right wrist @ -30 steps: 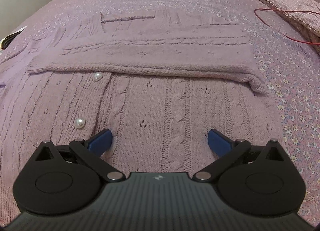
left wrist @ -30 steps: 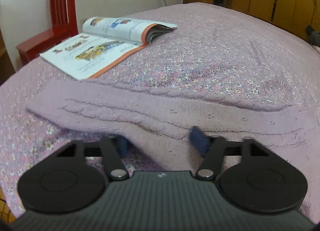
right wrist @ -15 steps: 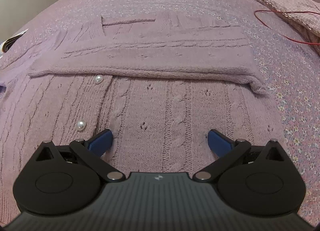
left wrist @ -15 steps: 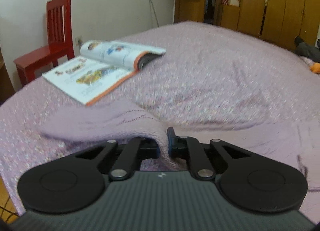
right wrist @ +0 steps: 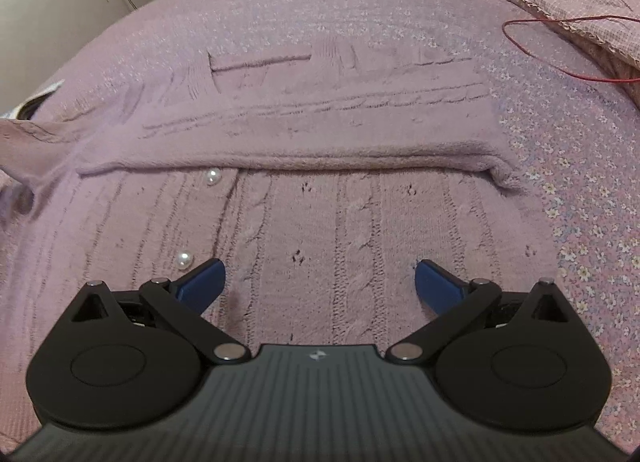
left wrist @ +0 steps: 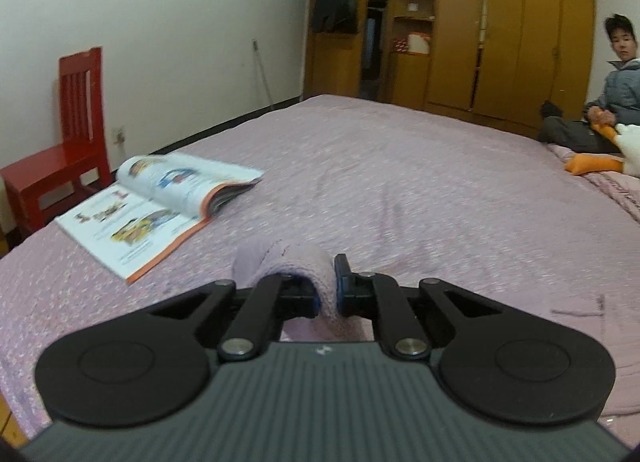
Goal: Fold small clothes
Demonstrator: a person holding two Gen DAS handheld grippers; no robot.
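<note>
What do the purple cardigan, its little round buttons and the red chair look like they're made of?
Cardigan: soft, fuzzy knit, probably wool or acrylic; cable ribs and small eyelet holes show. Buttons: glossy white beads, pearl-like, likely plastic; each carries a bright highlight. Chair: seemingly wood under shiny red paint, going by its slatted back and sheen.

Open magazine (left wrist: 160, 205) lying on bed (left wrist: 420, 181) at 9 o'clock. Red chair (left wrist: 68, 129) standing beside bed at 10 o'clock. Wooden wardrobe (left wrist: 500, 29) lining far wall at 12. Person (left wrist: 600, 101) sitting at 3 o'clock, plush toy (left wrist: 604, 157) lying near. Red cord (right wrist: 560, 49) trailing over bed at 2 o'clock.
</note>
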